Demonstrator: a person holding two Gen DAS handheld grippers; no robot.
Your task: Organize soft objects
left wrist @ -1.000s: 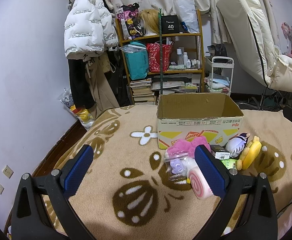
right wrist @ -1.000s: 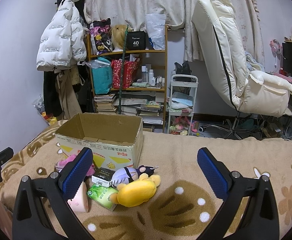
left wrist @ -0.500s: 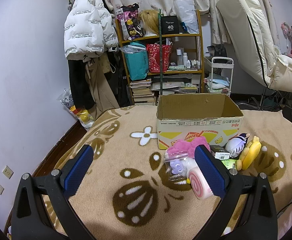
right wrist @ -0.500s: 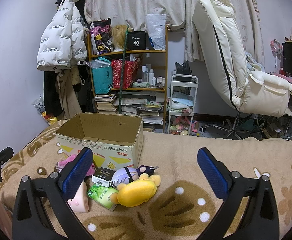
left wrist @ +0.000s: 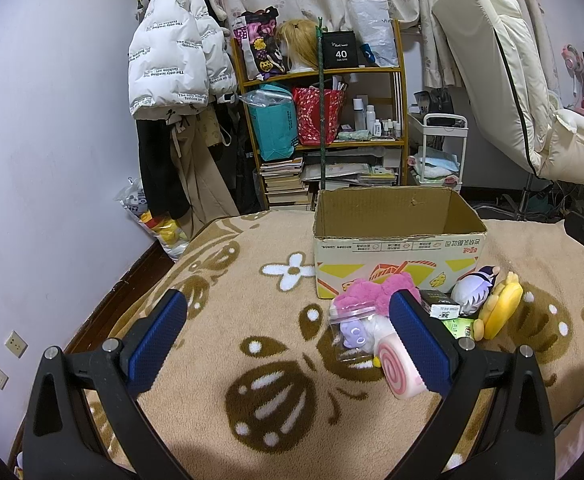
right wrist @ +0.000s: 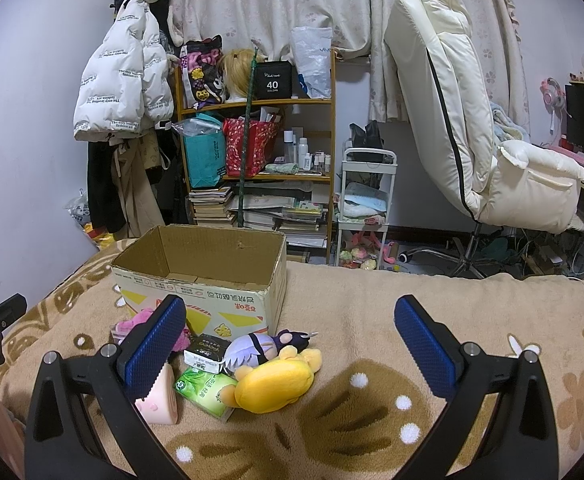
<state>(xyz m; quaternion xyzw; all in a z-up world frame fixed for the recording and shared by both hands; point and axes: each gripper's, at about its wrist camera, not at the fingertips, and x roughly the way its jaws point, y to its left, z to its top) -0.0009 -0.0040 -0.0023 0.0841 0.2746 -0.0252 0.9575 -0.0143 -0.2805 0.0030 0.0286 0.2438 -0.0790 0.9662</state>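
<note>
Where toys cluster, yellow plush (right wrist: 273, 382) lying lengthwise beside cardboard box (right wrist: 211, 280)

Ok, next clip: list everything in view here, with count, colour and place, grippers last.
cardboard box: 1, brown, open, on the blanket
yellow plush: 1, yellow, in front of the box
purple-haired doll: 1, purple and white, behind the yellow plush
green packet: 1, left of the yellow plush
black carton: 1, black and white, by the doll
pink plush: 1, against the box front
swirl roll toy: 1, pink, nearest the left gripper
clear bag: 1, purple item inside
blanket: 1, tan, flower pattern
shelf: 1, wooden, at the wall
office chair: 1, cream, right
left gripper: open, empty
right gripper: open, empty
</note>
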